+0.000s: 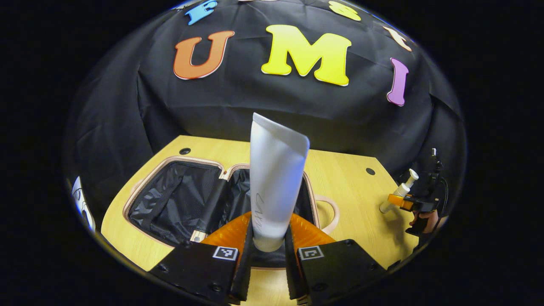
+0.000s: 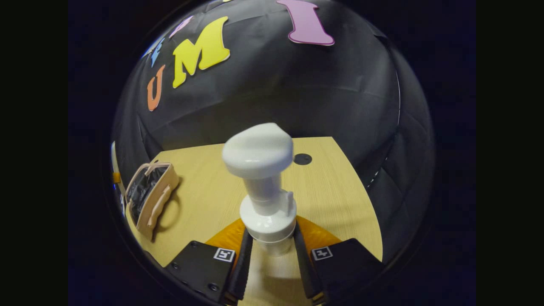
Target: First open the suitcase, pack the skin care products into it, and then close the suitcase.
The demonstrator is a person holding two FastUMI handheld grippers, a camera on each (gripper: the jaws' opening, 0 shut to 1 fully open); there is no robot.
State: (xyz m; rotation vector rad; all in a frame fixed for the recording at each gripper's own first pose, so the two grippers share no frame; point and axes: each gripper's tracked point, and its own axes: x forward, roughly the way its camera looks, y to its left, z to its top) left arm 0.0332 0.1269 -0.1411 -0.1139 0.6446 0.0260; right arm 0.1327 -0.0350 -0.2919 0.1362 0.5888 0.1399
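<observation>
My left gripper (image 1: 268,242) is shut on a silver squeeze tube (image 1: 275,182), held upright with its crimped end up, just in front of the open suitcase (image 1: 178,199). The beige suitcase lies flat on the wooden table (image 1: 348,182), both black-lined halves showing. In the right gripper view my right gripper (image 2: 272,246) is shut on a white pump bottle (image 2: 265,191), pump head up, above the table. The suitcase (image 2: 151,197) lies far off to its left. From the left gripper view, the right gripper (image 1: 414,203) with the pump bottle (image 1: 399,191) is at the table's right edge, held by a hand.
The table (image 2: 212,191) has round cable holes (image 2: 302,159) near its back corners (image 1: 185,151). The suitcase's handle (image 1: 331,212) juts toward the right side. Black cloth walls close in the table at the back and sides.
</observation>
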